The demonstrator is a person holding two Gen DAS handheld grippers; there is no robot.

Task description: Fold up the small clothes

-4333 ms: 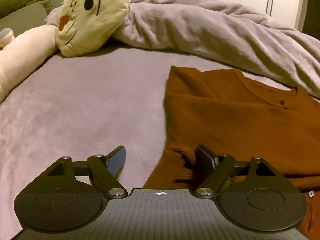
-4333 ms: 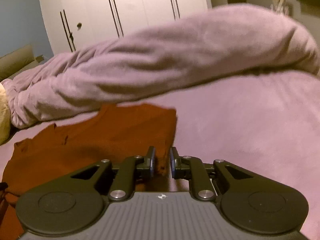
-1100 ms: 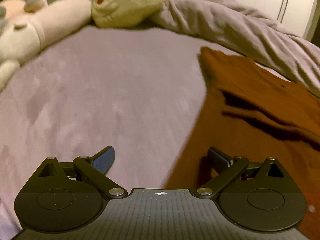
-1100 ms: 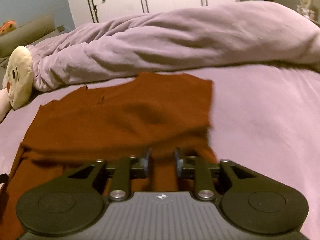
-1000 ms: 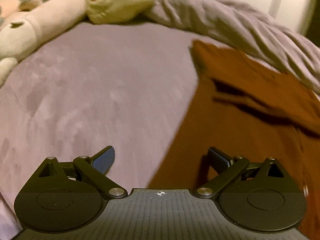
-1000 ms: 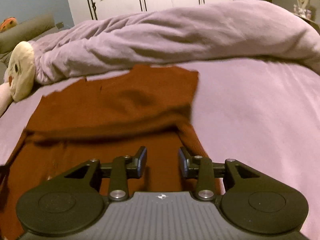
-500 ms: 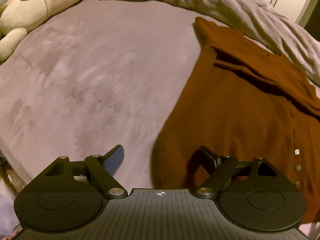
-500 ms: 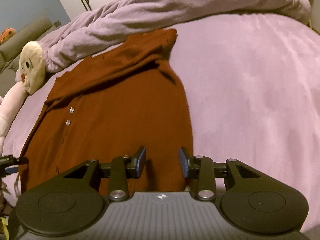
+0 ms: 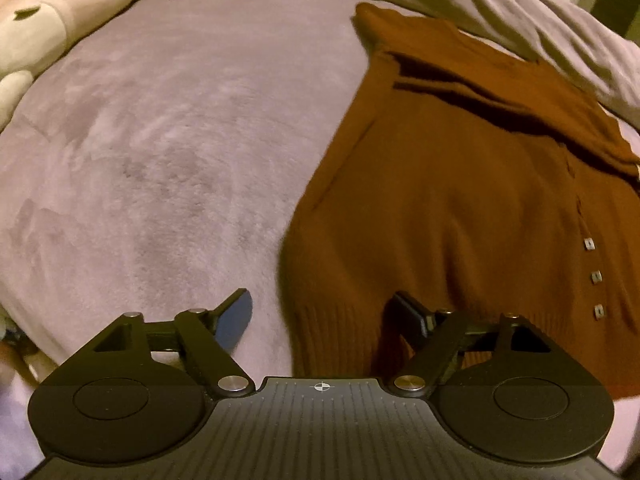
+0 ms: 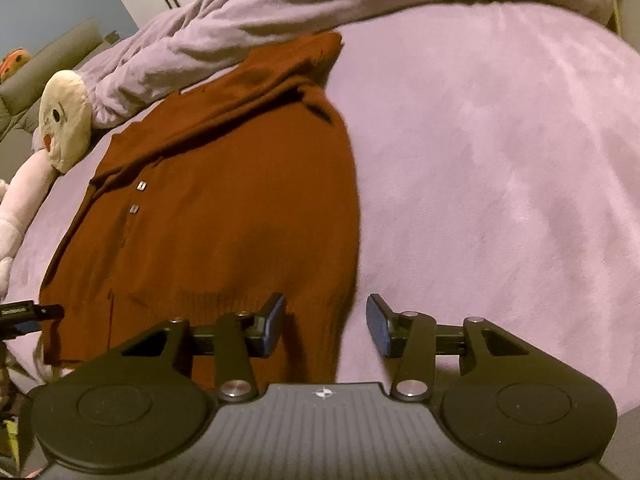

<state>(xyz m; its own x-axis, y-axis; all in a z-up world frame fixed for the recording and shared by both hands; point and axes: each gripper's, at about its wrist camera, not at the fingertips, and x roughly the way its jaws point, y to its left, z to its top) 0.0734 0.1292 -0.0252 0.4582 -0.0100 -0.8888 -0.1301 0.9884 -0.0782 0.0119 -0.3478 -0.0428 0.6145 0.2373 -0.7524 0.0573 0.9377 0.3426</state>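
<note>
Rust-brown knit cardigan [image 9: 460,184] lying flat on the lilac plush bed cover [image 9: 160,140], its sleeves folded across the chest near the collar and its ribbed hem [image 10: 224,304] nearest both cameras. Since about a second ago both grippers have drawn back from the sleeve region to the hem, so the whole body of the garment with its small square buttons [image 9: 592,258] now shows. The left gripper [image 9: 320,314] straddles the hem's left corner; its jaws have just been closing but stand apart, with fabric between them and no visible pinch. The right gripper [image 10: 326,322] straddles the hem's right corner; its jaws have just been opening and are likewise released, with one finger over the knit and the other over the cover. The sleeve fold appears complete, and the likely next step is to grasp both hem corners and carry them up towards the collar. Beyond the garment lie a bunched lilac duvet [image 10: 320,4] and a plush toy with a cream face [image 10: 66,120].
</note>
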